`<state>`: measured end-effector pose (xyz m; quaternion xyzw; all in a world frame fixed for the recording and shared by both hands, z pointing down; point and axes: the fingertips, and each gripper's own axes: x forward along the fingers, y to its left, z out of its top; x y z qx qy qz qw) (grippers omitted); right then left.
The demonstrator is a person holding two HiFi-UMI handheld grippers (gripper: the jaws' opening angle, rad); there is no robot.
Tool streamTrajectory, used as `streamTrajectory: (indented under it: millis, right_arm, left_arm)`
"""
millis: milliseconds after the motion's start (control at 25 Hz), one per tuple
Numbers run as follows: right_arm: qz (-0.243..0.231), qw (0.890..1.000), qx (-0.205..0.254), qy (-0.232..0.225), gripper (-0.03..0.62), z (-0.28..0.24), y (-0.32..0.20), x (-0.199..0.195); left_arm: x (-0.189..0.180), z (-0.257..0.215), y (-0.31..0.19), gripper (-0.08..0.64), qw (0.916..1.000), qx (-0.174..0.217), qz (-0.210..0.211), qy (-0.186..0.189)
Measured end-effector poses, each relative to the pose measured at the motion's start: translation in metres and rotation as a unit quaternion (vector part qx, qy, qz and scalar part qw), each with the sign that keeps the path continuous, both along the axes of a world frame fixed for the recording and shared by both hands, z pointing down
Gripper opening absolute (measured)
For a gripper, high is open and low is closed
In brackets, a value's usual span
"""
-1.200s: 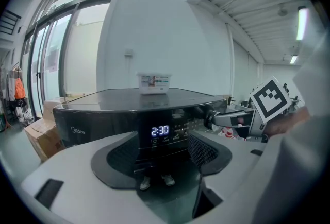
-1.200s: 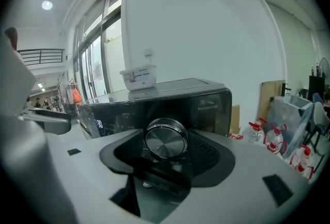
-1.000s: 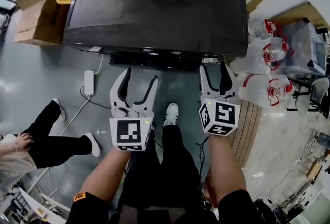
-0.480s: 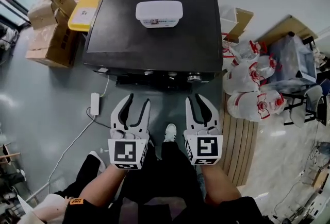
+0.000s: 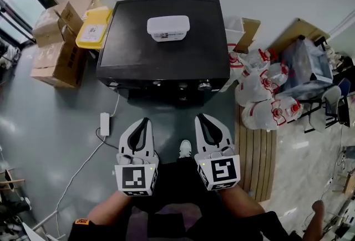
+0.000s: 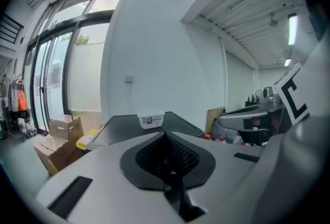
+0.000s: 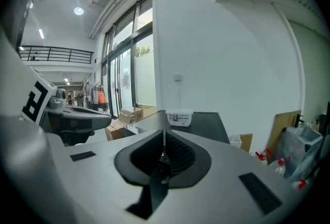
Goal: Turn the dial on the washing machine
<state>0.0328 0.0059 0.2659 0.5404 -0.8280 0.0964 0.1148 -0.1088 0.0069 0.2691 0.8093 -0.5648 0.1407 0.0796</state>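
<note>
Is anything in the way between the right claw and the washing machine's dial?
Nothing visible. The right claw, its jaws closing on nothing, is held in front of the washing machine, apart from it; only floor shows between it and the dial on the front panel.

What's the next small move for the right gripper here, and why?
Probably bring the right gripper forward toward the dial on the front of the washing machine. It hangs short of the machine, its jaws are closing with nothing between them, and the dial sits almost straight ahead of it. The jaws would need to open before gripping.
</note>
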Motion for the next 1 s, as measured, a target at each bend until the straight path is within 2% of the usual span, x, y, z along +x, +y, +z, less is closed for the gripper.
streamTrajectory:
  millis: [120,320,520,720,1000]
  right_arm:
    - [0.013,1.000,0.009,-0.003,0.023,-0.011,0.015,-0.015]
    - [0.064,0.998,0.008,-0.018,0.017,-0.026,0.042,-0.043]
    - [0.093,0.995,0.007,-0.026,0.017,-0.031,0.068,-0.070]
    - [0.086,0.996,0.000,-0.036,0.017,-0.031,0.086,-0.089]
    - [0.077,0.997,0.007,-0.027,0.014,-0.036,0.093,-0.084]
  left_arm:
    - [-0.010,-0.009,0.015,0.014,0.9996,0.004,0.027,0.000]
    - [-0.039,-0.018,0.038,0.014,0.9975,0.003,0.069,0.010]
    - [-0.057,-0.014,0.055,0.014,0.9933,-0.013,0.114,0.016]
    - [-0.067,-0.018,0.065,0.014,0.9923,0.000,0.123,0.015]
    - [-0.054,-0.026,0.073,0.014,0.9920,0.008,0.125,0.012]
